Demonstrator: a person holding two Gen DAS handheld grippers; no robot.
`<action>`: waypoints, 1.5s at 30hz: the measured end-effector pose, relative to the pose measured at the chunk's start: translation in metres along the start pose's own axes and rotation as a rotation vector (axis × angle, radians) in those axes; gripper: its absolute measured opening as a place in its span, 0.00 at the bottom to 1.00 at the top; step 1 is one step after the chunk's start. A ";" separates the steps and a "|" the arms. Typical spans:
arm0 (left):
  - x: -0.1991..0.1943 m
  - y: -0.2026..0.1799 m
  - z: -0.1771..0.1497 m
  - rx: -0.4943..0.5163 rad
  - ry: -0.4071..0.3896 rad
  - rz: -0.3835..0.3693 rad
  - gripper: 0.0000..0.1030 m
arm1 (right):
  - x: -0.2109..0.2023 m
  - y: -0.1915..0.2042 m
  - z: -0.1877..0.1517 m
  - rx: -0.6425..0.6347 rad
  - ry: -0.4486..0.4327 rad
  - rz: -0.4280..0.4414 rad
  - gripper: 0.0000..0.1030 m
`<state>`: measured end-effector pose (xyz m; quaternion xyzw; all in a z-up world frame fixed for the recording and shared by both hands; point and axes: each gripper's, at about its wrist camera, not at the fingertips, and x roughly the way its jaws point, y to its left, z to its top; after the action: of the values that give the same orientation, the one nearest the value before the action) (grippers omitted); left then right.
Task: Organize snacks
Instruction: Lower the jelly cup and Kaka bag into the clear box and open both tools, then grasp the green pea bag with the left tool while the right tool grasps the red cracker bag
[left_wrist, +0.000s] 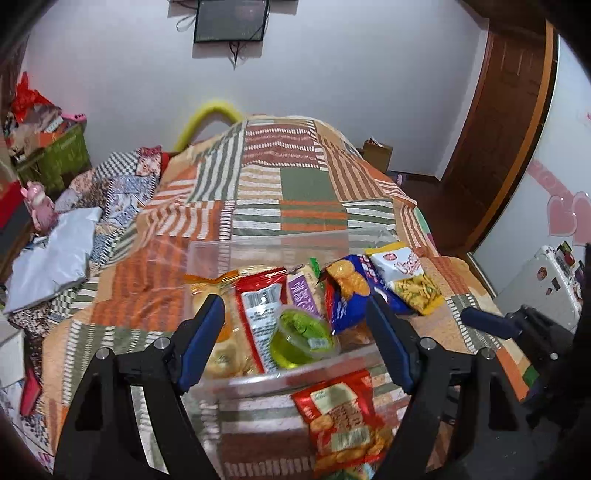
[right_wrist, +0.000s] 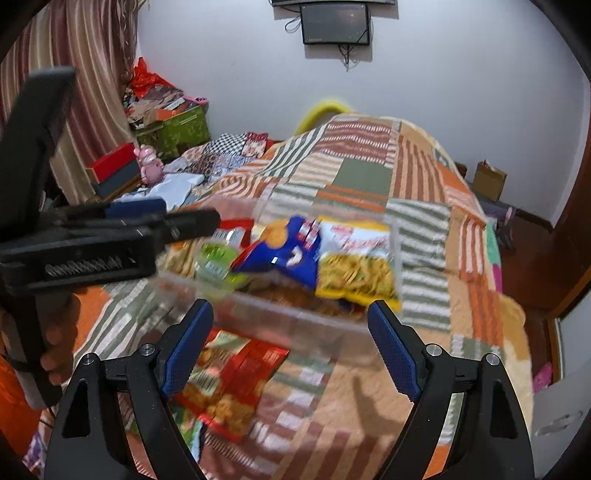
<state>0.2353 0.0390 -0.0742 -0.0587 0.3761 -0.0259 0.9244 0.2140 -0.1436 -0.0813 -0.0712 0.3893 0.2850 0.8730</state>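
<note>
A clear plastic box (left_wrist: 266, 245) sits on the patchwork bed and holds several snacks: a blue chips bag (left_wrist: 345, 291), a white and yellow snack bag (left_wrist: 408, 280), a green jelly cup (left_wrist: 303, 339), a red packet (left_wrist: 260, 314) and wrapped bread (left_wrist: 221, 354). My left gripper (left_wrist: 291, 310) hangs open above the box's near side, nothing between its pads. A red cracker bag (left_wrist: 343, 417) lies on the bed in front of the box. My right gripper (right_wrist: 290, 308) is open over the box's (right_wrist: 295, 325) near wall, above the cracker bag (right_wrist: 229, 376).
The bedspread (left_wrist: 303, 184) stretches to the far wall. A grey parcel (left_wrist: 55, 258) and a pink figure (left_wrist: 38, 206) lie at the left. A hand (right_wrist: 55, 332) holds the left gripper (right_wrist: 190, 214). A white cabinet (left_wrist: 543, 280) and a wooden door (left_wrist: 506, 129) stand at the right.
</note>
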 end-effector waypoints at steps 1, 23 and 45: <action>-0.004 0.001 -0.003 0.002 -0.003 0.001 0.76 | 0.002 0.001 -0.004 0.007 0.009 0.009 0.81; 0.000 0.052 -0.103 -0.017 0.129 0.062 0.79 | 0.080 0.021 -0.044 0.112 0.258 0.135 0.82; -0.007 0.001 -0.138 0.005 0.213 -0.050 0.79 | 0.029 0.008 -0.052 0.117 0.136 0.078 0.51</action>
<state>0.1341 0.0288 -0.1671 -0.0628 0.4705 -0.0561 0.8784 0.1920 -0.1421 -0.1374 -0.0241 0.4662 0.2902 0.8354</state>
